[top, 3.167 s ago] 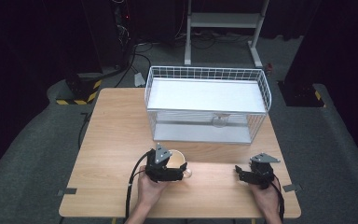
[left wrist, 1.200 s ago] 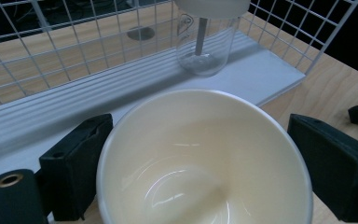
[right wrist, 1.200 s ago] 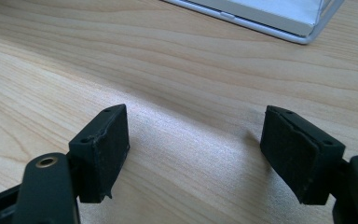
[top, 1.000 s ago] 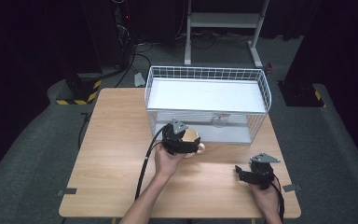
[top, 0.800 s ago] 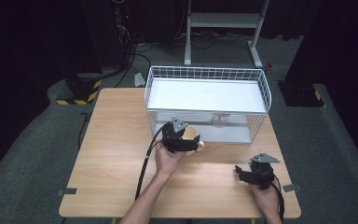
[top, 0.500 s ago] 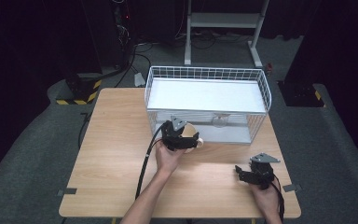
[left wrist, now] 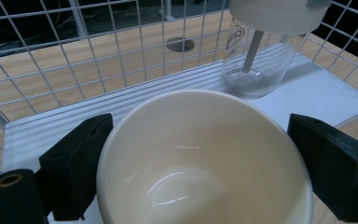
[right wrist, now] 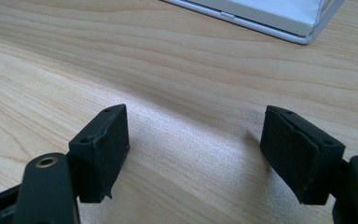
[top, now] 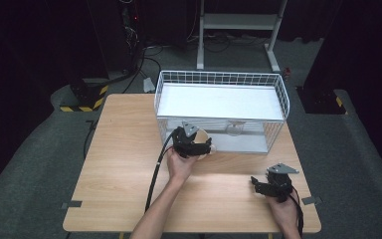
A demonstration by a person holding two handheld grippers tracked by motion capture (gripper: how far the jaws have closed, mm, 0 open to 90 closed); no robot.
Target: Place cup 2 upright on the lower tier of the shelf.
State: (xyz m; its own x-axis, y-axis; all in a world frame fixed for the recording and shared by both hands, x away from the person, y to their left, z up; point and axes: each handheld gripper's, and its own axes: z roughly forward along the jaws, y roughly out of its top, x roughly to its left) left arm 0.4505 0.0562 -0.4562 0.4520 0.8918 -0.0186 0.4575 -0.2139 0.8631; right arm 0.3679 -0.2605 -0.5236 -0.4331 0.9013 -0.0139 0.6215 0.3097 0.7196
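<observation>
One bowl, one jar, one wire basket, two tools.

Wire basket blocking the far half of the table.
Open wood left of the basket and along its near side, up to the table edge. Inside the basket, clear lidded jar standing just beyond the held cream bowl, narrowing the way in.

A wooden tabletop stands on grey floor, with a white stand and dark cables beyond its far edge, a yellow-and-black striped block off its far left corner, and what may be tape tabs at its near corners.
</observation>
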